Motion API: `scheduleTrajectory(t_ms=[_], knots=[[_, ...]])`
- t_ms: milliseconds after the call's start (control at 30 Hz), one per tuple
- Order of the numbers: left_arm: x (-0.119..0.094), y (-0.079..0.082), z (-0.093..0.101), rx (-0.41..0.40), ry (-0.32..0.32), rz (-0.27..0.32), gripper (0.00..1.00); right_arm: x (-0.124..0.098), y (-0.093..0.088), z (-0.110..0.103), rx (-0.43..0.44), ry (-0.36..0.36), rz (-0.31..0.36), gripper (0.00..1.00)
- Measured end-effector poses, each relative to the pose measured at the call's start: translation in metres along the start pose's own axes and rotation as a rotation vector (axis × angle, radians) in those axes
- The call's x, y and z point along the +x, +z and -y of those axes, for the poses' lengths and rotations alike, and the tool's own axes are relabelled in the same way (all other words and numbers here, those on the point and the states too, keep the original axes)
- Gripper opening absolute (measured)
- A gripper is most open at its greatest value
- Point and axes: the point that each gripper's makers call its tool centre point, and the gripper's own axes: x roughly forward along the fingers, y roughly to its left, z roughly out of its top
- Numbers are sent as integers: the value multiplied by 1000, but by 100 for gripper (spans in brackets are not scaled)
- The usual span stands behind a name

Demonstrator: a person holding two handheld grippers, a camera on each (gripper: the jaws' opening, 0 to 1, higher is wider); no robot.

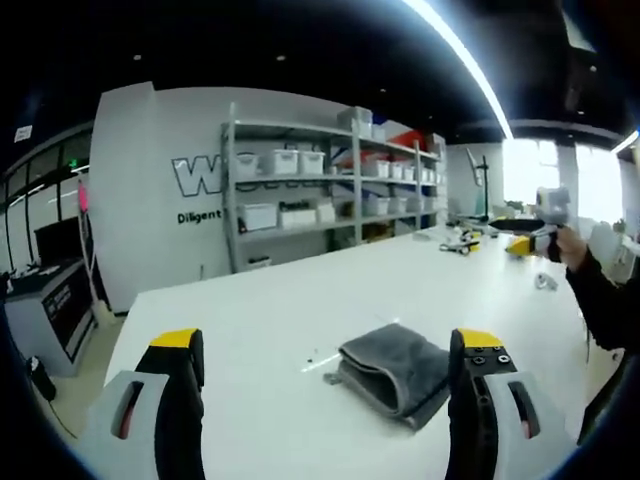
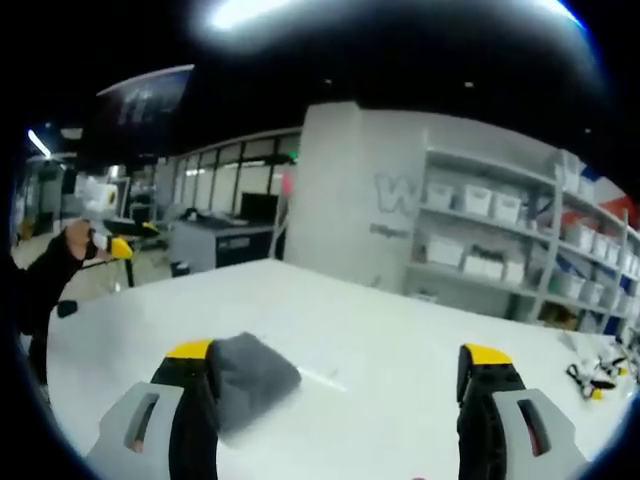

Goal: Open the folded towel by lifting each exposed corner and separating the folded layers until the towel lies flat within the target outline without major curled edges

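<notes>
Left gripper view: left gripper point(image 1: 325, 355) w/ jaws wide apart, holding nothing; folded grey towel point(image 1: 393, 372) lies on the white table point(image 1: 250, 310) btwn them, nearer the right jaw.

Right gripper view: right gripper point(image 2: 338, 372) also spread, empty; towel point(image 2: 250, 376) just beside its left jaw.

White table point(image 1: 300, 300), grey shelving point(image 1: 330, 190), ceiling strip-light point(image 1: 460, 50)

We see both fisheye views lit by ceiling strip lights point(image 1: 470, 55) near twelve o'clock and windows point(image 1: 560, 180) glaring at three, the white table point(image 1: 300, 300) bright, shelves bowed toward the edges, and the right gripper view perhaps softly blurred overall.
</notes>
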Motion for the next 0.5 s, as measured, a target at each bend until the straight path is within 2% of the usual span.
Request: scheduleTrajectory(t_ms=[233, 300, 500], knots=[[5, 16, 3, 27, -14, 23, 100, 10, 11, 1, -11, 9, 7, 100], [10, 16, 0, 24, -17, 20, 100, 16, 14, 6, -11, 8, 10, 100], [22, 9, -3, 9, -27, 0, 100, 31, 10, 14, -15, -7, -6, 100]])
